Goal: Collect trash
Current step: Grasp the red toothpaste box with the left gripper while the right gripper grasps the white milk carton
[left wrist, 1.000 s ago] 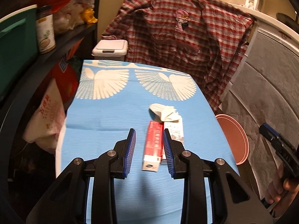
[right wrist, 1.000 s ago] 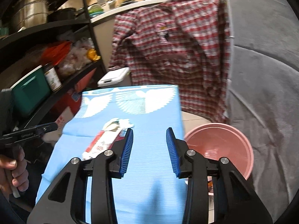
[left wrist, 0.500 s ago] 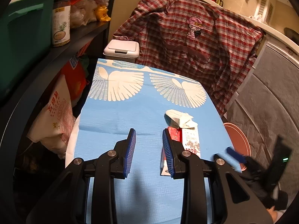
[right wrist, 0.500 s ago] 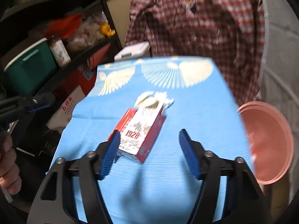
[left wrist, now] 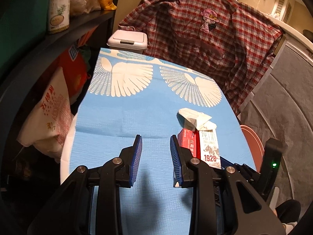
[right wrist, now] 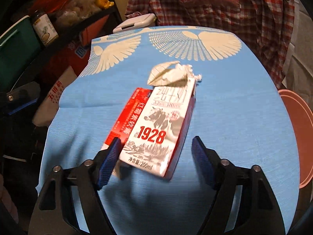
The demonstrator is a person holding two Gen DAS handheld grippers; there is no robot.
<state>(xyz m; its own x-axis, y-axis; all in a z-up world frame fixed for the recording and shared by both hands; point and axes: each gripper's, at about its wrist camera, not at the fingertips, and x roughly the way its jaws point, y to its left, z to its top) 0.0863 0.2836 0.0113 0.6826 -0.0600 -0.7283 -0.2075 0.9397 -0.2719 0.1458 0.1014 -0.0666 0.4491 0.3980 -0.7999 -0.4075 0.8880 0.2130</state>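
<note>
— Which hand-held gripper is nearer?
— The right hand-held gripper (right wrist: 154,156), jaws spread, pinching nothing; they have just been opening. The milk carton (right wrist: 156,131) lies on the counter (right wrist: 234,117) between them, long axis pointing away.

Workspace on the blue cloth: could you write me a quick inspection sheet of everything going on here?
Surface: table under a blue cloth with white wing prints.
Job's things: red-and-white milk carton lying flat; crumpled paper at its far end.
Clutter: nothing seen on the cloth besides these.
Grippers: right gripper open, straddling the carton's near end, jaws just opened wider; left gripper partly open, nothing between its fingers.
Cables: nothing seen.
Surroundings: pink basin beside the table, white lidded bin behind, plaid shirt, dark shelves with jars and bags.
</note>
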